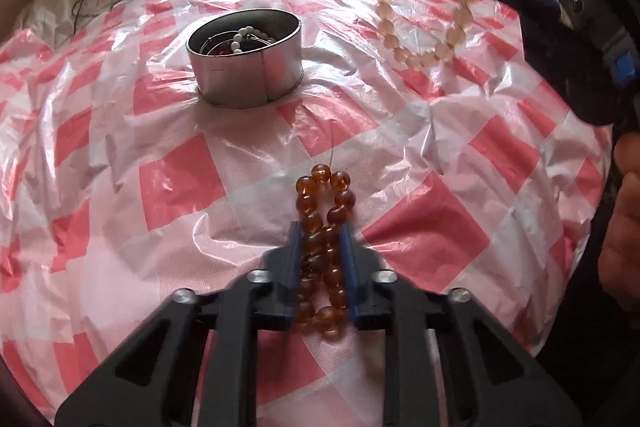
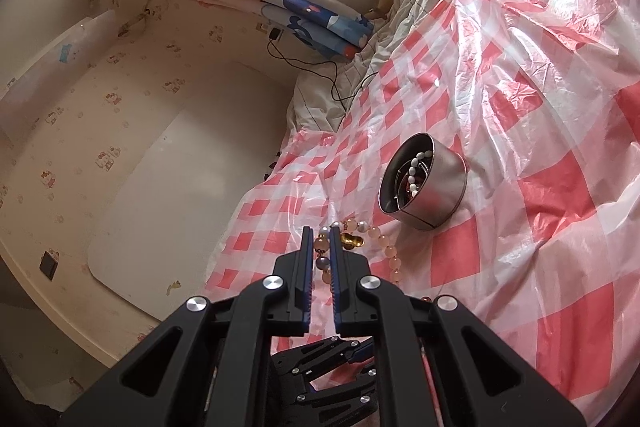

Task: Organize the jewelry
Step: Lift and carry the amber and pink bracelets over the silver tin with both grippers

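Observation:
My left gripper [image 1: 321,227] is shut on an amber bead bracelet [image 1: 324,203], held just above the red-and-white checked plastic sheet [image 1: 160,187]. A round metal tin [image 1: 245,57] stands farther ahead, left of centre, with a white bead strand and other jewelry inside. My right gripper [image 2: 321,233] is shut on a pale pink bead bracelet [image 2: 386,247] with a gold charm, which hangs in the air. In the left wrist view that bracelet [image 1: 424,15] dangles at the upper right, right of the tin. The tin [image 2: 424,181] lies ahead in the right wrist view.
The sheet [image 2: 520,147] covers a bed with a white quilt [image 2: 320,99] at its far end. A folded blue patterned blanket [image 2: 320,27] and a black cable [image 2: 320,67] lie by the wall. A hand [image 1: 624,227] shows at the right edge.

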A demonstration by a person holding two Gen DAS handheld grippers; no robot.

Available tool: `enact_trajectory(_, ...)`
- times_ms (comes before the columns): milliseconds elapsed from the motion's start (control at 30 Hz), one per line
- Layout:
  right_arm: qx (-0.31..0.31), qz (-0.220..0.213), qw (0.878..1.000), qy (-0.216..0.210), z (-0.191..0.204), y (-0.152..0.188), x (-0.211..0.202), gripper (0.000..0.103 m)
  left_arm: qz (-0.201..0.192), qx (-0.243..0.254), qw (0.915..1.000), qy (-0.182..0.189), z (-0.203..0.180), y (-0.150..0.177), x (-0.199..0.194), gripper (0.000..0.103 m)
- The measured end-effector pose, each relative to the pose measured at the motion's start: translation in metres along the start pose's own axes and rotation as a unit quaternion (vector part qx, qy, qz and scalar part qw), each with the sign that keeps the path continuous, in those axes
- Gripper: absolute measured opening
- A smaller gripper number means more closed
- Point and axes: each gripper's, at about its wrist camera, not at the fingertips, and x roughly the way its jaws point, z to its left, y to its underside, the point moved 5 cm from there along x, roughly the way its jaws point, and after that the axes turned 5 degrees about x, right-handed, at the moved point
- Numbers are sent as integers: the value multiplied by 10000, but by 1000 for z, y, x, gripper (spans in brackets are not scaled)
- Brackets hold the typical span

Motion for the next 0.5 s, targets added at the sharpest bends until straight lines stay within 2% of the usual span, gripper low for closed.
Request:
enact_trajectory(100,-5,-5,10000,-5,0,0,-1,9,-191,-264,9992,220,5,-3,-9,10)
enact_trajectory(267,9,-5,10000,-12,0,-1,-1,9,-248,-285,9988,300,3,-3,-13,10)
enact_trajectory(500,74,-54,9999,-73,1,-5,-3,9,-724,-587,9941,549,15,-21,-37,10)
